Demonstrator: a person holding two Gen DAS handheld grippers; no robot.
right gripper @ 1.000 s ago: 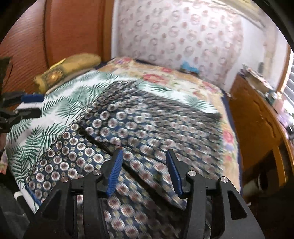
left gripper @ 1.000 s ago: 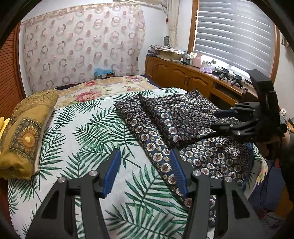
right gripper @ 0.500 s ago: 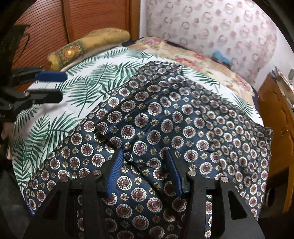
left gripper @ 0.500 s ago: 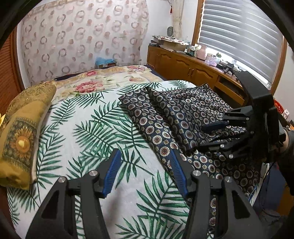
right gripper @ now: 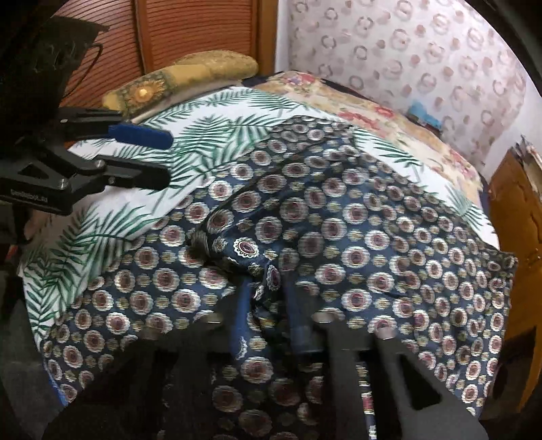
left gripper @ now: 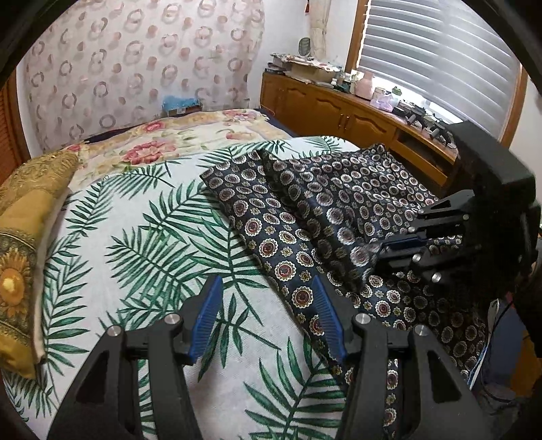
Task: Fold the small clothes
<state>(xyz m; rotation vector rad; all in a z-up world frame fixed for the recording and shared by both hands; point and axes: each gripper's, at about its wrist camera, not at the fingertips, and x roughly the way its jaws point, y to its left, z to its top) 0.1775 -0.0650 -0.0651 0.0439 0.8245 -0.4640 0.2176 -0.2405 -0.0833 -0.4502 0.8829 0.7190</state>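
Note:
A dark navy garment (left gripper: 298, 199) with round medallion print lies spread on the palm-leaf bedsheet (left gripper: 145, 243), one layer folded over another. My right gripper (right gripper: 267, 287) is closing, and a raised bunch of the garment (right gripper: 372, 220) is pinched between its blue pads. The left wrist view shows that right gripper (left gripper: 381, 248) at the fold's near edge. My left gripper (left gripper: 267, 284) is open and holds nothing. It hovers over the sheet with its right finger above the garment's left edge. In the right wrist view the left gripper (right gripper: 167, 157) comes in from the left.
A gold pillow (left gripper: 20, 237) lies at the bed's left side and a floral blanket (left gripper: 189, 135) beyond the sheet. A wooden cabinet (left gripper: 338, 111) with clutter runs under the blinds on the right. A wooden slatted door (right gripper: 189, 30) stands behind the pillow.
The right gripper dropped onto the garment and shut on a bunch of cloth, which now rises in a ridge. The left gripper moved closer to the garment's left edge, still open.

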